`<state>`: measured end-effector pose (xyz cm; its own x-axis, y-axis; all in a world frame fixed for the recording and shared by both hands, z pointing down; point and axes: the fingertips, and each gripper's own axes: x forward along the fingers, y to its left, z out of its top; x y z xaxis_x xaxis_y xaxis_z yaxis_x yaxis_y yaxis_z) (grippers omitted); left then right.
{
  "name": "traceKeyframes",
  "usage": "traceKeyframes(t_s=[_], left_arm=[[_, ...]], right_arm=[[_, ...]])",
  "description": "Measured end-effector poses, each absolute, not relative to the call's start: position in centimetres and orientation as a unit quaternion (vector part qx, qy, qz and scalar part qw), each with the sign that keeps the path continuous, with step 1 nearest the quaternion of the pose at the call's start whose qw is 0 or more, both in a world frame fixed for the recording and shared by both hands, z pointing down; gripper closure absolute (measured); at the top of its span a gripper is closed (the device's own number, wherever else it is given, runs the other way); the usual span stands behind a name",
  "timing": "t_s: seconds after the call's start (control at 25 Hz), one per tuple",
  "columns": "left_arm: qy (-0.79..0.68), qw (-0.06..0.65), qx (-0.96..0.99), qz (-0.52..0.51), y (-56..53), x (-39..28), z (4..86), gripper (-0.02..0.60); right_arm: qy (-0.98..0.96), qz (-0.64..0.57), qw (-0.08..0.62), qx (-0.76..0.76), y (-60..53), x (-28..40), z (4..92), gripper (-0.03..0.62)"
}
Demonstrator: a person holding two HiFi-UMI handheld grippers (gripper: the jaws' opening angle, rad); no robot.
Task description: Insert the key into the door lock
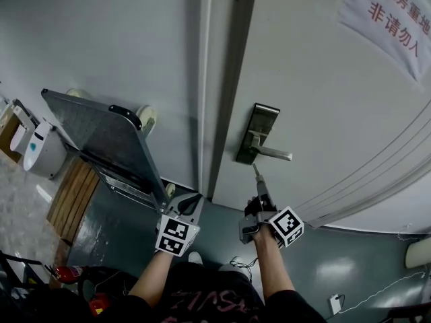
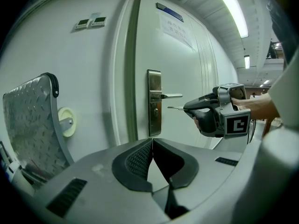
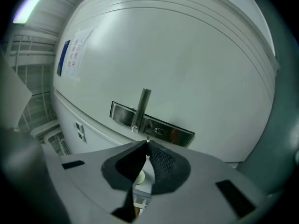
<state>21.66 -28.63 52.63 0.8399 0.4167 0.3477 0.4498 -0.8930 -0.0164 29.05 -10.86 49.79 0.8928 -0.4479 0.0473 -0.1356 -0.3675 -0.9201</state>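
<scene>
**Slim silver metal key [image 1: 256,171] near the brushed-steel lock plate [image 1: 256,132]**

Your right hand-held gripper [image 1: 260,188] pinches the key at centre frame, just below the lever handle [image 1: 273,155] on the white door [image 1: 323,79]. The tip is short of the plate, not touching. At lower left, your left hand-held gripper [image 1: 191,204] has its jaws pressed together on nothing.

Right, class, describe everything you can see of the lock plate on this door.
The lock plate is a tall, narrow rectangle of shiny metal, mounted upright on the white door near its edge. A lever handle juts level from its upper part; a keyhole sits below. The key in the right hand-held gripper points at it, apparently not yet touching.
</scene>
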Motion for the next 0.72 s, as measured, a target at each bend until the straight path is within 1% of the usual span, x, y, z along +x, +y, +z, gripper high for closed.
traceKeyframes(t_s=[0.36,0.52,0.72], left_arm=[[-0.253,0.058,-0.951,-0.17,-30.1,22.7,52.9,0.568],[-0.251,0.077,-0.953,-0.151,-30.3,23.9,51.9,0.568],[-0.263,0.079,-0.949,-0.156,-30.4,25.4,52.4,0.568]], right_arm=[[0.143,-0.132,0.549,-0.813,-11.5,29.4,50.5,0.516],[0.14,-0.124,0.549,-0.814,-11.6,30.3,50.3,0.516],[0.139,-0.114,0.555,-0.812,-11.6,31.8,50.6,0.516]])
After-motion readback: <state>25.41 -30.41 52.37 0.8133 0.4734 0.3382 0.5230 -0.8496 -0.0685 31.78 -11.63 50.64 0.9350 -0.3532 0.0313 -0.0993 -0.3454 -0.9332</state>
